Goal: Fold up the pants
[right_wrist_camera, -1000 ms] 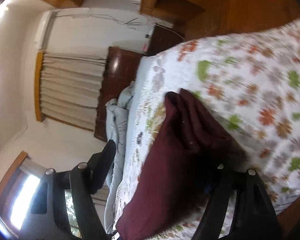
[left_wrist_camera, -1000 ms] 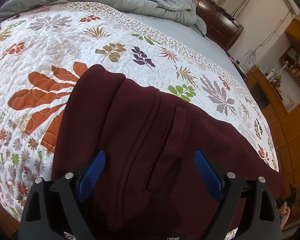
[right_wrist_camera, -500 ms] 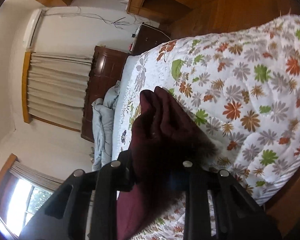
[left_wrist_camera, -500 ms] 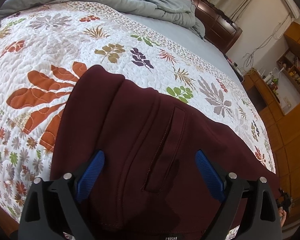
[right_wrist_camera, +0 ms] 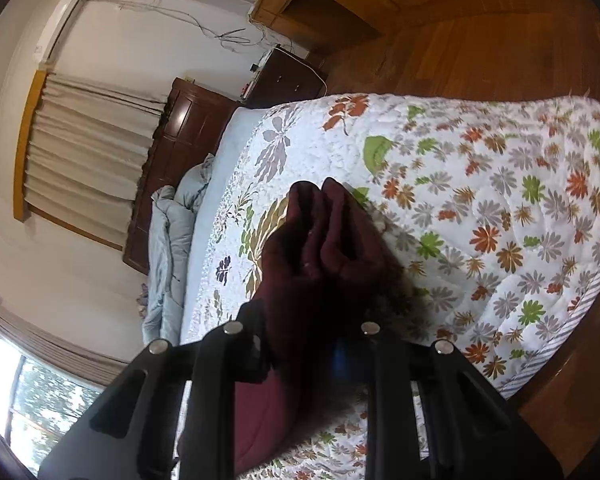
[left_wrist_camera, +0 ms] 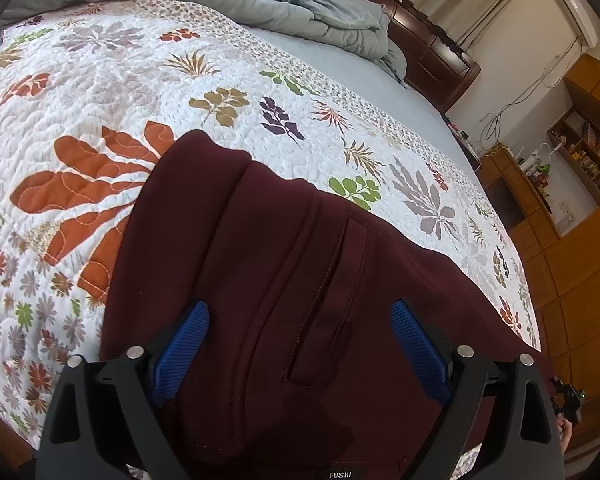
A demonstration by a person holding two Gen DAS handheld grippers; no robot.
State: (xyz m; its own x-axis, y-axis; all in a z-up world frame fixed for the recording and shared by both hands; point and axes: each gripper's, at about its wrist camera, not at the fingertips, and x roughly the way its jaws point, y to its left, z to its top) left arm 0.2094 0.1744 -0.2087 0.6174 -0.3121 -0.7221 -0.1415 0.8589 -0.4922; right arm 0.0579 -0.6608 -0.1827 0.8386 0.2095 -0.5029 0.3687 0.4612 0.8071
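The maroon pants (left_wrist_camera: 300,280) lie on the floral quilt (left_wrist_camera: 100,100) of the bed, waist end near me with a welt pocket showing. My left gripper (left_wrist_camera: 300,320) is open, its blue pads (left_wrist_camera: 182,344) spread wide just above the waist end. In the right wrist view my right gripper (right_wrist_camera: 306,344) is shut on a bunched fold of the pants (right_wrist_camera: 320,248), which rises in folds ahead of the jaws over the quilt (right_wrist_camera: 500,200).
A grey duvet (left_wrist_camera: 260,4) is heaped at the head of the bed by the dark wooden headboard (left_wrist_camera: 432,56). Wooden cabinets and shelves (left_wrist_camera: 580,168) stand to the right. The bed's corner and wooden floor (right_wrist_camera: 500,40) show in the right wrist view.
My right gripper has closed from open onto the pants and lifted the bunched cloth. My left gripper stays open over the waist, barely moved.
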